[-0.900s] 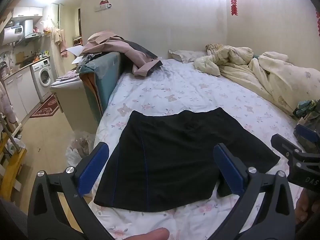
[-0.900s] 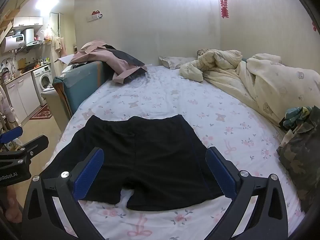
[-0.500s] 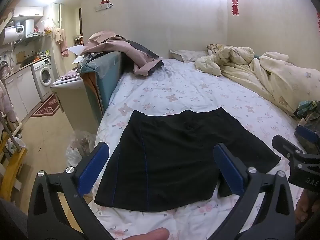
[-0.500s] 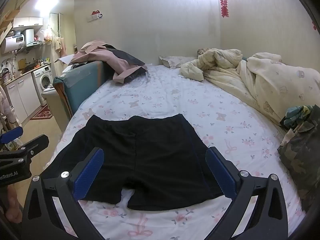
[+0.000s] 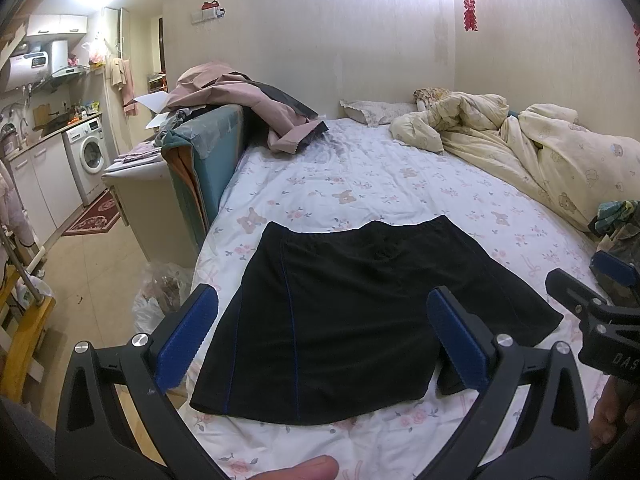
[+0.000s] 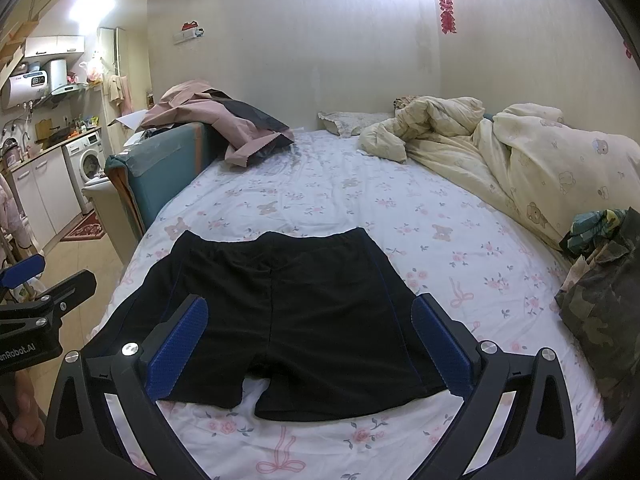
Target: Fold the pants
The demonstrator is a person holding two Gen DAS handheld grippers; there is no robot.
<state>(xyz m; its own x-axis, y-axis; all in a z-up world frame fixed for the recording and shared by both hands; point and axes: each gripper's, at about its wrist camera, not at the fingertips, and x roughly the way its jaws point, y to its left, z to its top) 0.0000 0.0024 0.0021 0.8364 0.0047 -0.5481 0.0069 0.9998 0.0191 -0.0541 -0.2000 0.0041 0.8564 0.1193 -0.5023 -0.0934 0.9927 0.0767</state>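
Note:
Black shorts with thin blue side stripes (image 5: 344,312) (image 6: 288,312) lie spread flat on the flowered bed sheet (image 5: 380,184) (image 6: 440,240), waistband away from me and leg hems towards me. My left gripper (image 5: 320,320) hovers open above the shorts' left half, nothing between its blue pads (image 5: 188,336). My right gripper (image 6: 308,332) hovers open above the shorts' middle and right leg, blue pads (image 6: 440,344) wide apart and holding nothing. Each gripper shows at the edge of the other's view.
A cream duvet (image 6: 520,152) is bunched along the bed's right side, and a camouflage garment (image 6: 600,304) lies at the right edge. Pink clothing (image 5: 240,96) is heaped on a teal board (image 5: 208,160) at the bed's left. Floor and a plastic bag (image 5: 160,292) lie left.

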